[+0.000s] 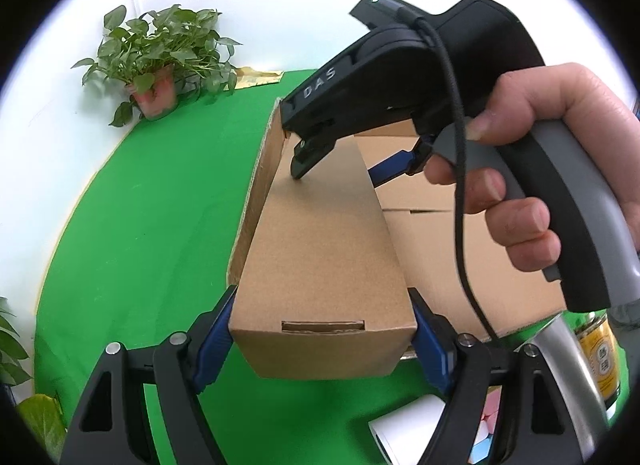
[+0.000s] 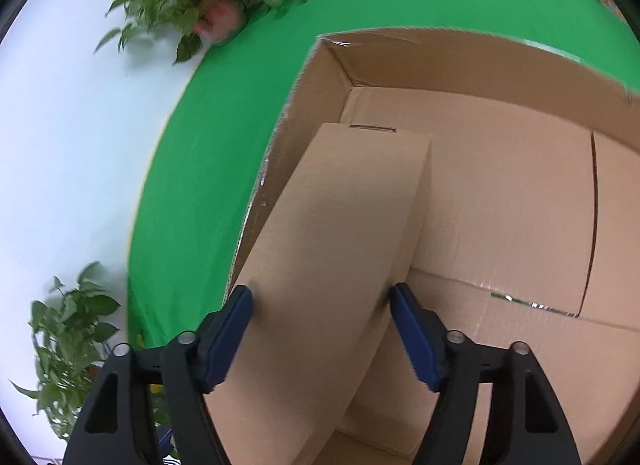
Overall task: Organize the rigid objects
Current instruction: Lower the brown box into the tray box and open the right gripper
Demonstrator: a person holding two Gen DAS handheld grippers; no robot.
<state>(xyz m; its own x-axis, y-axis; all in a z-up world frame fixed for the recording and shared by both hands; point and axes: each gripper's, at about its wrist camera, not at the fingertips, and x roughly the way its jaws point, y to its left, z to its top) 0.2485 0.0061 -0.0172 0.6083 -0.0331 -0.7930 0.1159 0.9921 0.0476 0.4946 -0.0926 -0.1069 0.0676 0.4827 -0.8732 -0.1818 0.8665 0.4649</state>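
A long closed cardboard box (image 1: 320,249) is held from both ends, tilted over the left side of a large open cardboard carton (image 1: 460,233). My left gripper (image 1: 322,341) is shut on its near end, blue pads on both sides. My right gripper (image 2: 320,329) is shut on the same long box (image 2: 332,233); in the left wrist view it shows at the box's far end (image 1: 336,161), held by a hand. The far end of the box reaches down inside the carton (image 2: 500,77), close to its left wall.
Green cloth (image 1: 152,201) covers the table. A potted plant (image 1: 160,61) stands at the back left, another plant (image 2: 68,341) at the near left. A yellow can (image 1: 598,357), a white object (image 1: 404,425) and pink and blue pieces (image 1: 490,425) lie near the carton's front.
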